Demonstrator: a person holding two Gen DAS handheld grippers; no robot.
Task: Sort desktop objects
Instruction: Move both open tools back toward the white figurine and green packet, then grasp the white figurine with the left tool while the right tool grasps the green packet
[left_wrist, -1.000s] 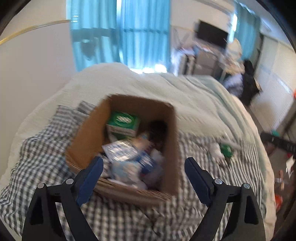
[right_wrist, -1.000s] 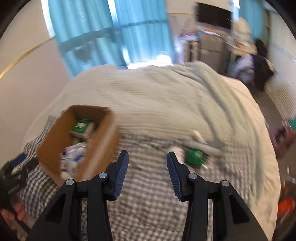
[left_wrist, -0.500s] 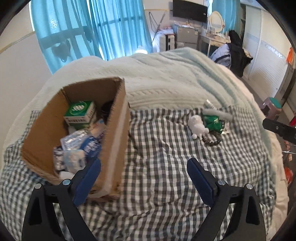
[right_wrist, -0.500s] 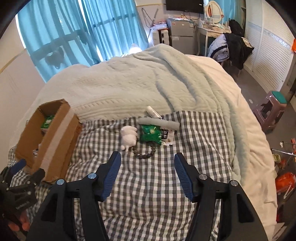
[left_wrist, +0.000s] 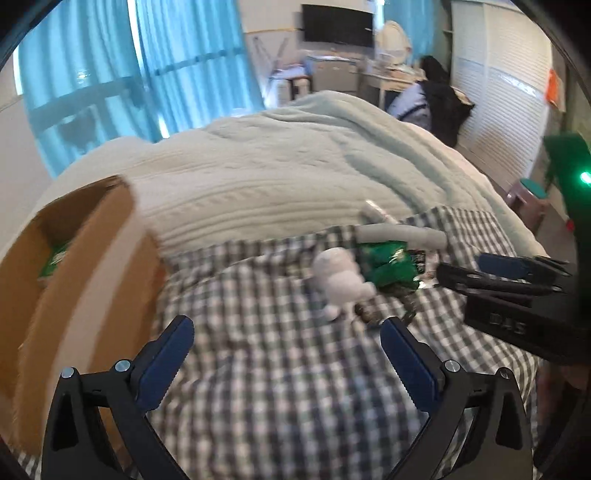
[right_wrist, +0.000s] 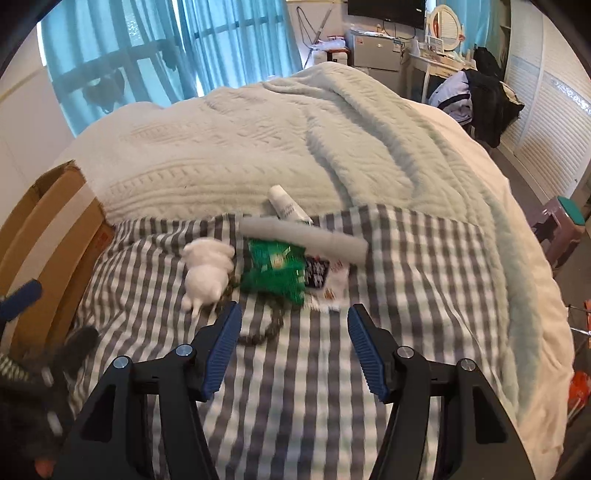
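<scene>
The small pile of loose things, a white plush toy (right_wrist: 207, 271), a green packet (right_wrist: 275, 269), a grey tube (right_wrist: 303, 236) and a dark bead bracelet (right_wrist: 264, 328), lay on the checked cloth (right_wrist: 369, 369) of the bed, well apart from the cardboard box (left_wrist: 74, 280) at the left. This looked like the reach for the next item. The right hand-held gripper (right_wrist: 294, 349) hung partly open and empty just short of the pile; the left hand-held gripper (left_wrist: 286, 360) was opening wide, nothing between its jaws. The next move called for closing on one piece. Open cloth lay between pile and box.
</scene>
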